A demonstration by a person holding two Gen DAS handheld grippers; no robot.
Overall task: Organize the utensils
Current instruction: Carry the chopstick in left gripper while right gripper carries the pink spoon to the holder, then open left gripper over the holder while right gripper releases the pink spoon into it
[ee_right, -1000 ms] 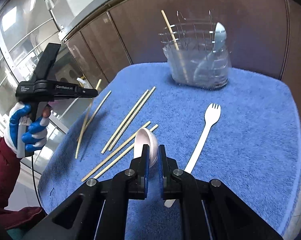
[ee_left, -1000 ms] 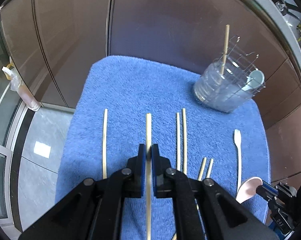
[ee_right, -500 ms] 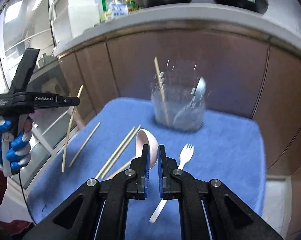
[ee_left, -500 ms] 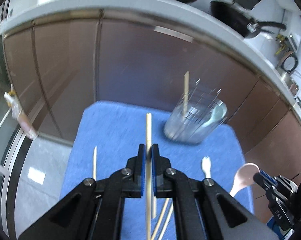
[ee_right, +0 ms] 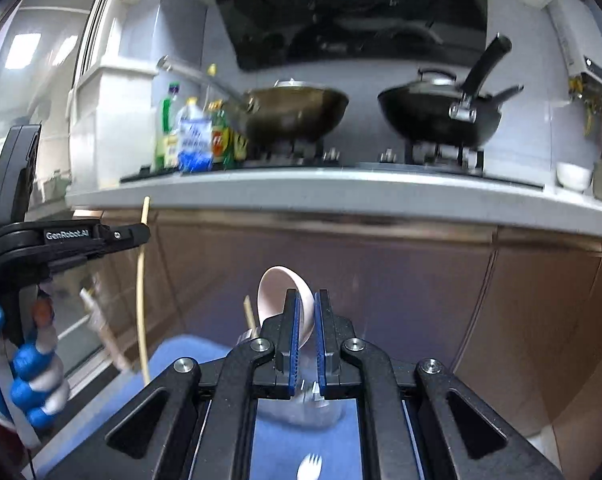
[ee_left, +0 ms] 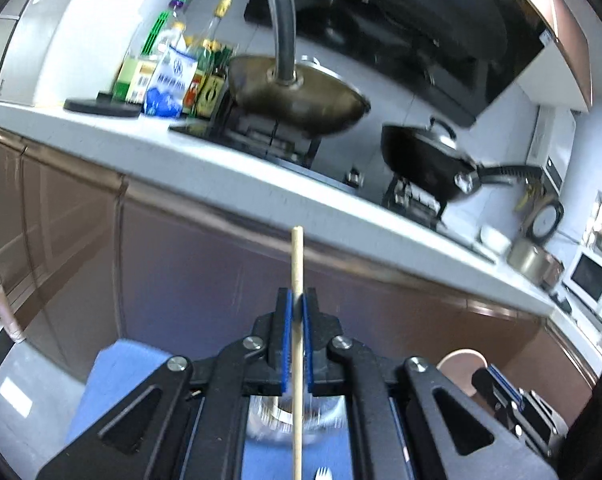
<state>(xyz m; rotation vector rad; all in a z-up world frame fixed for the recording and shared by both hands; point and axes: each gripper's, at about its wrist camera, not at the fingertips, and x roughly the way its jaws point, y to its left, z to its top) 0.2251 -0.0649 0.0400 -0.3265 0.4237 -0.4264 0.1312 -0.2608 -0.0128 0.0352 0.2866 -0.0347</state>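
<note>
Upright wooden chopstick [ee_left: 297, 360] and pink spoon [ee_right: 283, 300], both clamped aloft.

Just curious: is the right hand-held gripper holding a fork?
No, the right hand-held gripper is shut on a pink spoon; the fork lies below.

Daylight enters from the window [ee_right: 41, 52] at upper left of the right wrist view, leaving the walls pale and bright. Both views show motion blur, heaviest on the bottles [ee_left: 173, 76] and wok [ee_right: 297, 112]. Fisheye bending curves the counter [ee_left: 221, 168]; corners go black.

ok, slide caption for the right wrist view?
Right gripper clamps a pale pink spoon above the blue towel; left gripper holds a wooden chopstick.
</note>
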